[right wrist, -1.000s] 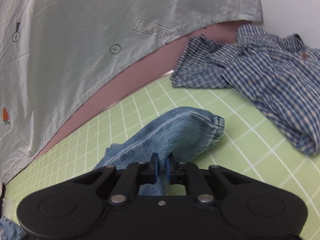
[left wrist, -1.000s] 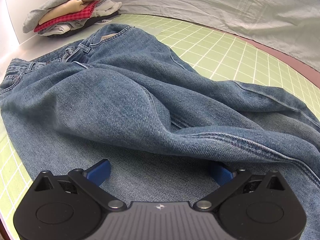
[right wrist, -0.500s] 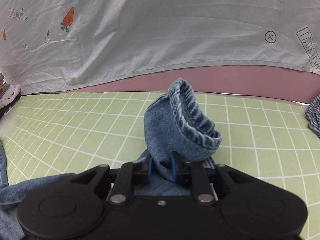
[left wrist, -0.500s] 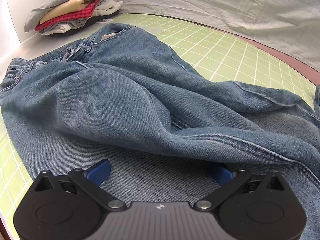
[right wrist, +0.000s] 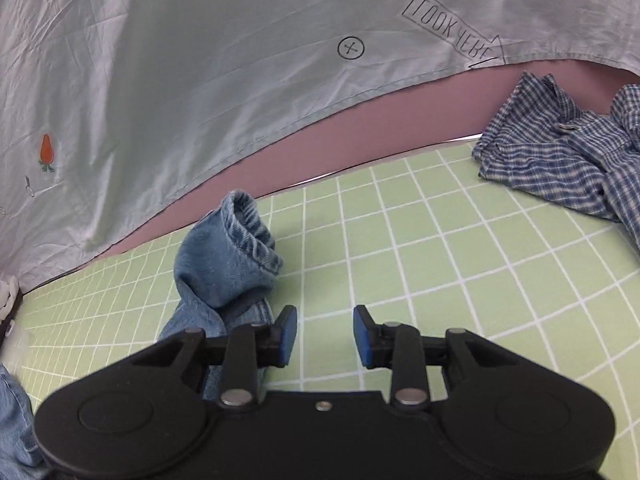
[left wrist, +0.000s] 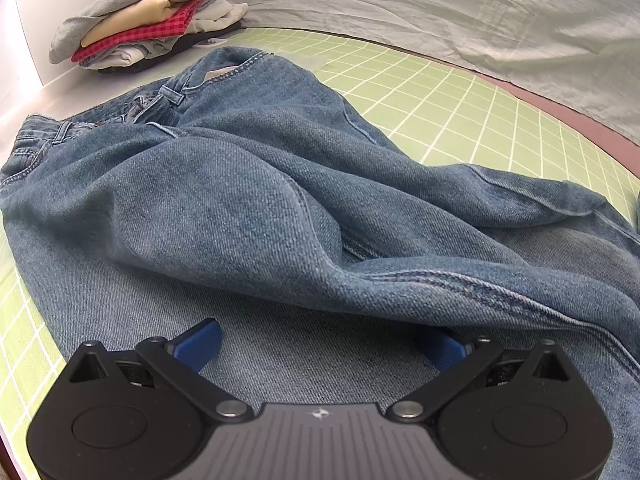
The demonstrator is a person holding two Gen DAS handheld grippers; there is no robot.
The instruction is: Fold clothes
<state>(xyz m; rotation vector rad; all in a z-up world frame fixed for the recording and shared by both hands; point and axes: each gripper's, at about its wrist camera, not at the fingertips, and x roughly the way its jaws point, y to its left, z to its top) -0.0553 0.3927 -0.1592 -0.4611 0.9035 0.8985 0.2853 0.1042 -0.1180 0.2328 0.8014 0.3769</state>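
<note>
jeans [left wrist: 280, 200] lie spread and rumpled on the green grid mat [left wrist: 460, 92], waistband at far left, legs running toward near right, a thick ridge of denim bunched across the middle; left gripper [left wrist: 320, 344] sits low over the near denim, jaws spread wide, nothing between them; right gripper [right wrist: 325, 334] is parted to a moderate gap, empty, over bare mat; leg cuff [right wrist: 240, 256] stands crumpled just left of its left finger, hem mouth up; whether that finger touches the cloth, can't tell.

judgement: the jeans are mid-arrangement, not yet a flat fold; cuff is curled on itself, so any fold made over it will lock in the lump; grip the cuff by the hem seam, both layers, not the loose face; pull along the leg line to draw out the ridge; left claw best used pinning or pinching the near edge so the body doesn't slide on the mat.

stack of folded clothes [left wrist: 148, 28] at far left; plaid shirt [right wrist: 568, 164] heaped at far right, well apart; keep the leg clear of it.
</note>
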